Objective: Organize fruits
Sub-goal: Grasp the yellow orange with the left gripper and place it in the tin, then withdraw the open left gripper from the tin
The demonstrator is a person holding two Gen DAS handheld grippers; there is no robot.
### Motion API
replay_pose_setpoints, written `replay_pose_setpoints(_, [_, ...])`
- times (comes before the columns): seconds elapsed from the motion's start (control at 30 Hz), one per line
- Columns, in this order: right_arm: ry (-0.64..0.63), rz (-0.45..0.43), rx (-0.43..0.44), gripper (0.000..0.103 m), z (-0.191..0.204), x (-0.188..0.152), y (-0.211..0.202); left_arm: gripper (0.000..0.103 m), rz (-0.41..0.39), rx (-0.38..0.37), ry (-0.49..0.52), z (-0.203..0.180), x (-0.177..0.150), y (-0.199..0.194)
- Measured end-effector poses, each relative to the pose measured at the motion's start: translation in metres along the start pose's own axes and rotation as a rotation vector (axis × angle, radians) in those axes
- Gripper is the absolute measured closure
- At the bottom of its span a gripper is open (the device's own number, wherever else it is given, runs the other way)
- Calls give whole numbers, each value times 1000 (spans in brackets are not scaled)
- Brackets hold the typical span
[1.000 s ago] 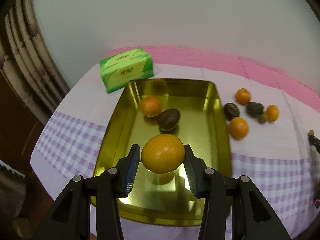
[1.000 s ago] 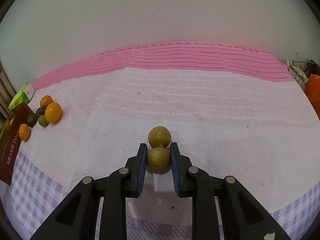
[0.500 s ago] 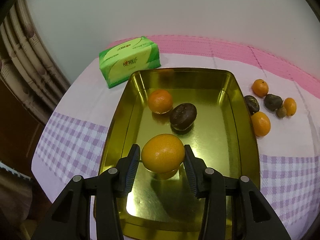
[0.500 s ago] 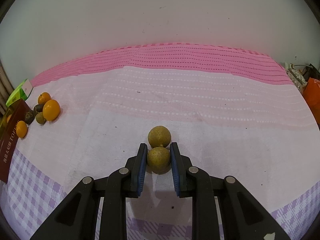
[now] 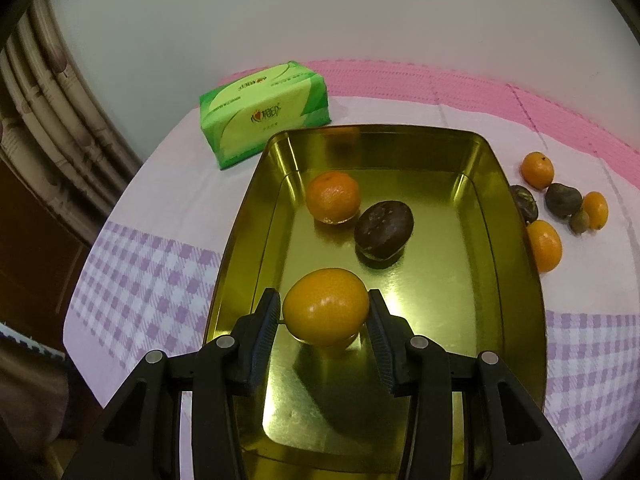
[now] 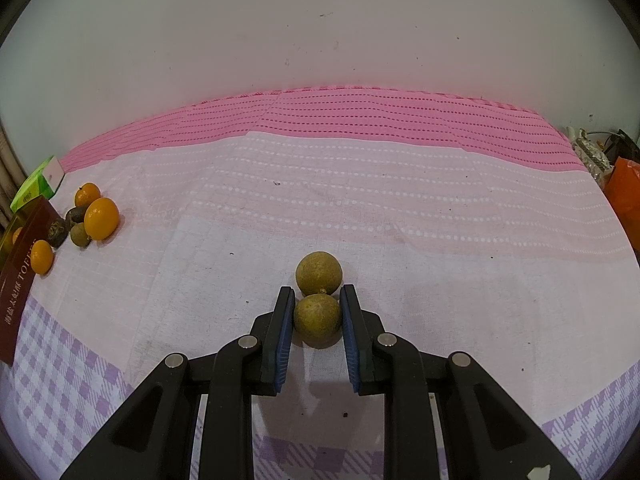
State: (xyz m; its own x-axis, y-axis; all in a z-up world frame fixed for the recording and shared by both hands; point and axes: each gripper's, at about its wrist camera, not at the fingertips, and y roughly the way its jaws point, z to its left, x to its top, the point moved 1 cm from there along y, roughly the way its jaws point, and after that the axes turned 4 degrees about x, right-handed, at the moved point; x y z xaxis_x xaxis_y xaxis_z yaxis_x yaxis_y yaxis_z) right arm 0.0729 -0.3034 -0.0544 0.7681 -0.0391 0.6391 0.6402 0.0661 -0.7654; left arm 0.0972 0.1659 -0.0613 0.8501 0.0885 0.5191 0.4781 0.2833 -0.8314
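Observation:
My left gripper [image 5: 324, 312] is shut on an orange [image 5: 325, 306] and holds it low over the near part of a gold metal tray [image 5: 516, 264]. In the tray lie a smaller orange [image 5: 333, 197] and a dark brown fruit [image 5: 384, 224]. My right gripper [image 6: 317, 316] is shut on a round greenish-brown fruit [image 6: 318, 320] resting on the tablecloth. A second fruit like it [image 6: 319, 273] touches it just beyond the fingertips.
A green tissue pack [image 5: 264, 114] lies behind the tray's left corner. Several oranges and dark fruits [image 5: 560, 204] lie right of the tray; they also show at the far left in the right wrist view [image 6: 86, 220]. An orange bag [image 6: 626, 192] is at the table's right edge.
My left gripper has carried the orange forward and lower over the tray, so the tray fills more of the view. My right gripper has stayed shut on the greenish-brown fruit, barely moving.

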Motion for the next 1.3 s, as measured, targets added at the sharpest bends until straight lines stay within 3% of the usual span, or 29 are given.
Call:
replay_pose_setpoints(0.47, [-7,1,-7,83,1,0,0,58,-21,16,3,2,0,0])
replay_pose_setpoints(0.67, [-10,2,-13,83,3,0,0,57,-30,-11,-4,1,0,-12])
replay_pose_setpoints(1.03, [-5,2,-10,82,3,-2,-4,50,-29,-76,-132,19,-9,-68])
replay_pose_setpoints(1.3, [98,-16,88,82,0,-12,-30,49,-87,-54,-50,-3,-55,-118])
